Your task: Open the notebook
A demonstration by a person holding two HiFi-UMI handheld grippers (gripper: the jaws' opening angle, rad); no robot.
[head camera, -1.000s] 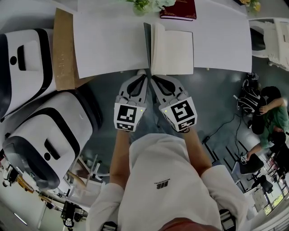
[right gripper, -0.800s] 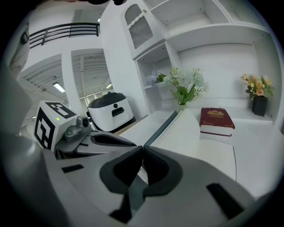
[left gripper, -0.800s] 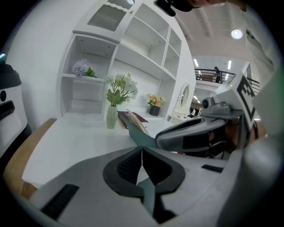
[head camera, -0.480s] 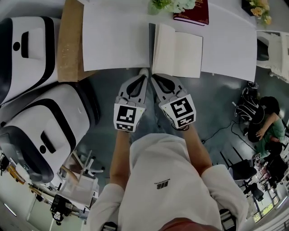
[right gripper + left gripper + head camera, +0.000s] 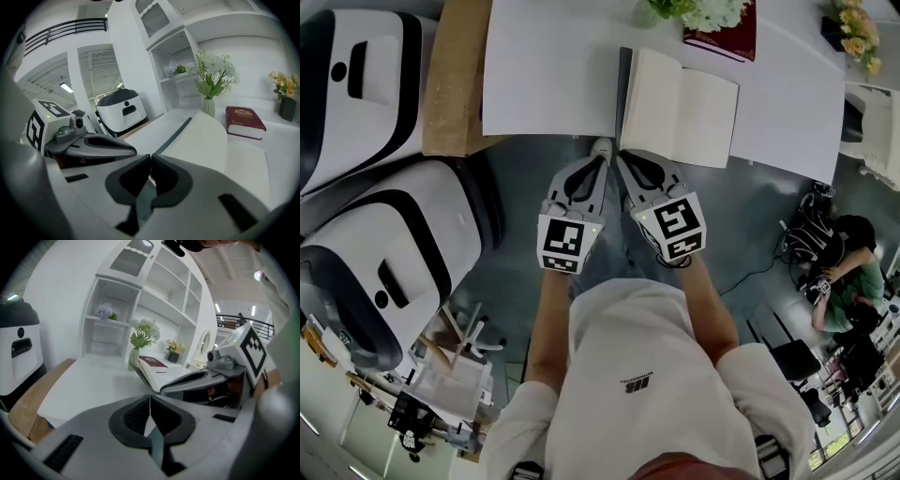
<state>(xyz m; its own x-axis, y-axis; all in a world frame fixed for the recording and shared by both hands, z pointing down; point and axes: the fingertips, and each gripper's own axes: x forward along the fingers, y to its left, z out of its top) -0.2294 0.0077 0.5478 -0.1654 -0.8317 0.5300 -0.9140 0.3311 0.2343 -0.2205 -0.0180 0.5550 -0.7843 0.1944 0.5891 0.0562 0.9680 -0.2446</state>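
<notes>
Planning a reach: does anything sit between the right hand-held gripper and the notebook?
Nothing visible does. The right hand-held gripper, shut and empty, points straight at the open notebook by the table's near edge; the red book lies beyond it.

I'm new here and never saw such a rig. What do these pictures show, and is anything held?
A person holds a two-jaw gripper in each hand. The head view looks down from a camera on their head: the left gripper and right gripper, both shut and empty, point at a white table. On it lie an open notebook, a red book and a vase of flowers. The other two pictures come from cameras riding on each gripper, looking along its jaws.
</notes>
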